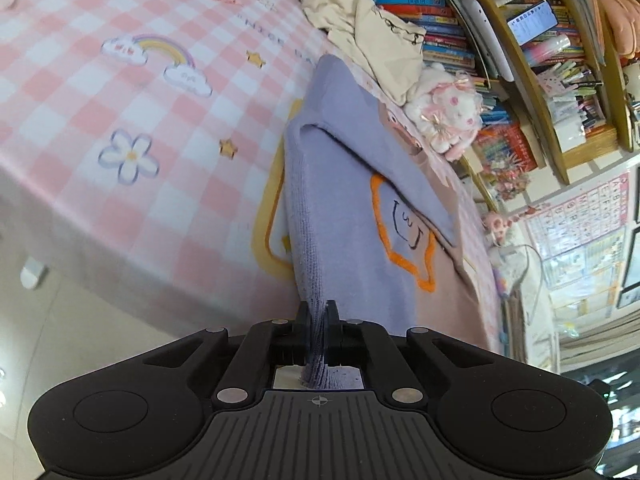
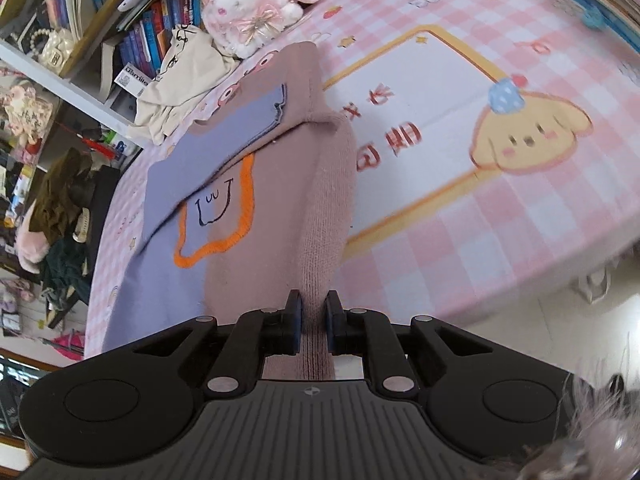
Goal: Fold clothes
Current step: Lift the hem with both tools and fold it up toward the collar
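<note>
A knit sweater, half lilac and half dusty pink, with an orange-outlined patch, lies on the pink checked tablecloth. Its sleeves are folded in over the front. My left gripper is shut on the lilac hem and lifts that edge off the table. My right gripper is shut on the pink hem and lifts its side too. The sweater's far end still rests on the table.
A cream garment and a white plush toy lie at the table's far edge against a bookshelf. The tablecloth shows a printed puppy picture. The table's near edge drops to a pale floor.
</note>
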